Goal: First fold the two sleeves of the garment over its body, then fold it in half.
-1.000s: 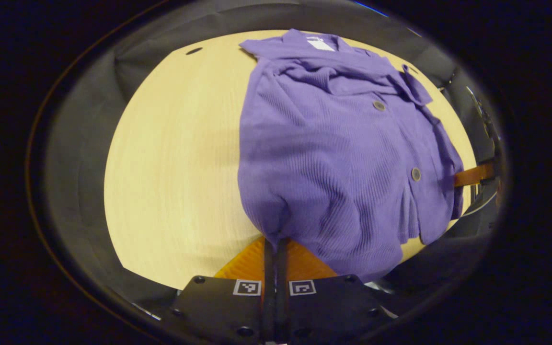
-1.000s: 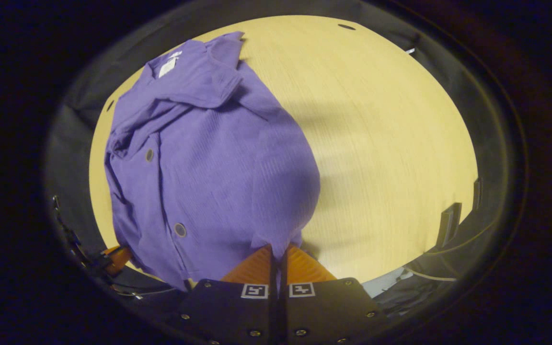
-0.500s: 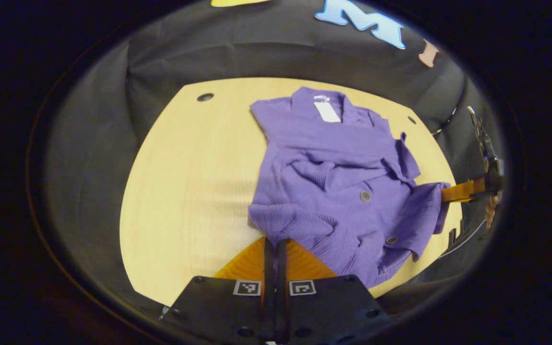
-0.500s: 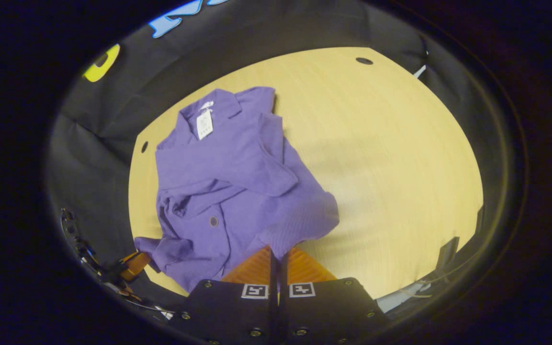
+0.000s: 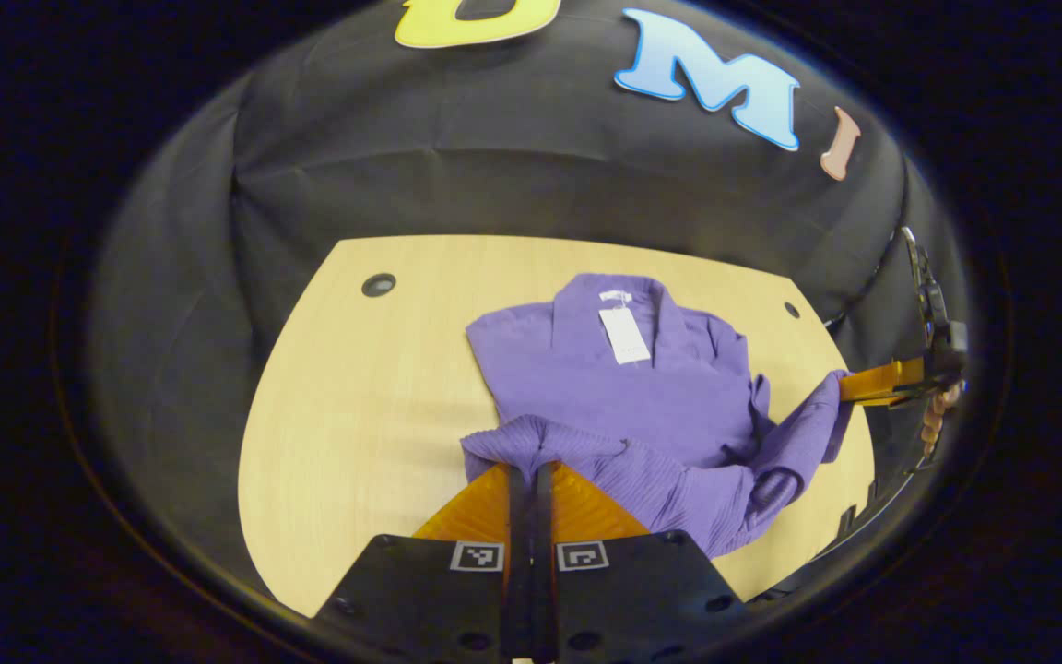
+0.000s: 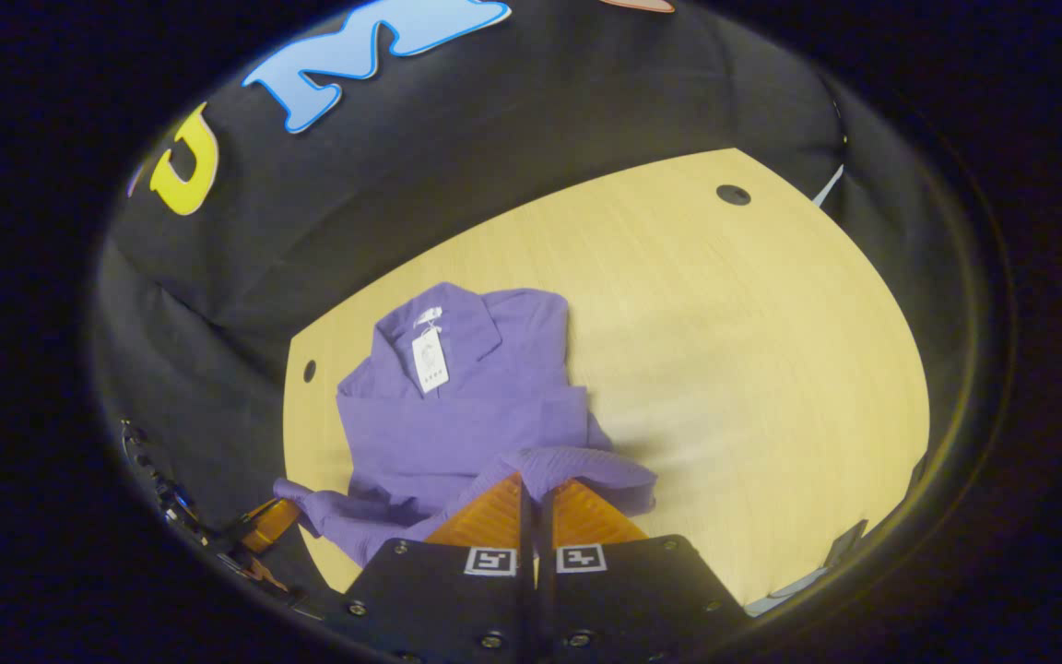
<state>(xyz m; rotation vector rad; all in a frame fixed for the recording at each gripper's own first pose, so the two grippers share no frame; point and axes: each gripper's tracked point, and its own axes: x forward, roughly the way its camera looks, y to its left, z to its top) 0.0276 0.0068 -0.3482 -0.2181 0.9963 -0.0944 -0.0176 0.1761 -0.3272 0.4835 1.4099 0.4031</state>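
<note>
A purple knit garment lies on the wooden table, collar and white tag toward the wall, sleeves folded in. My left gripper is shut on one corner of the bottom hem, lifted above the body. At the right of the left gripper view, my right gripper pinches the other hem corner. In the right gripper view the garment lies ahead, and my right gripper is shut on the raised hem. The left gripper holds its corner at lower left. The hem hangs between the two.
Black cloth walls stand behind and beside the table. Small round holes sit near the table's far corners. Bare tabletop stretches to the right of the garment in the right gripper view. A hand grips the right tool.
Both grippers have lifted the bottom hem and carried it toward the collar. The lower half now doubles over the upper body, hiding the buttons. More of the wall shows.
</note>
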